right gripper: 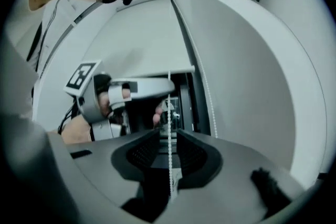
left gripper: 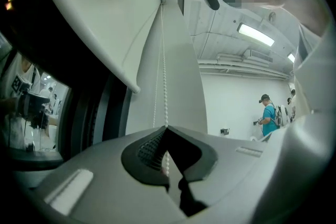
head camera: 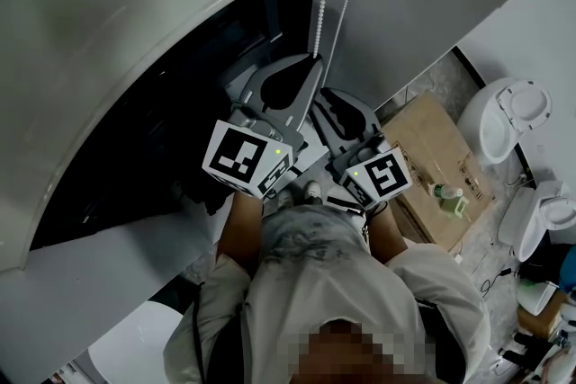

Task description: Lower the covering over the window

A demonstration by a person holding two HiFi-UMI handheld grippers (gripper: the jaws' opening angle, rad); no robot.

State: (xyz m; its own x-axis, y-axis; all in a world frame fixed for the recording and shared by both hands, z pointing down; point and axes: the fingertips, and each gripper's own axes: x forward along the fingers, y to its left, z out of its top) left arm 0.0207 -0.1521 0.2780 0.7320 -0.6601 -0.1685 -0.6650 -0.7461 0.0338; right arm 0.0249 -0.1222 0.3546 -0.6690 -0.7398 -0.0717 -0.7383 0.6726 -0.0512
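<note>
White bead cord (left gripper: pixel 164 71), two strands: left gripper (left gripper: pixel 167 128) fingers clamp one (right gripper (right gripper: pixel 169 136) fingers apart around it).

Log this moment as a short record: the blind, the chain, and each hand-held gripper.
blind: roller blind partly down, dark window exposed below its bottom edge
chain: bead chain hangs at the blind's side
left hand-held gripper: jaws shut on the bead chain, at the higher spot
right hand-held gripper: jaws apart, chain runs between them unpinched, just below the left one
</note>
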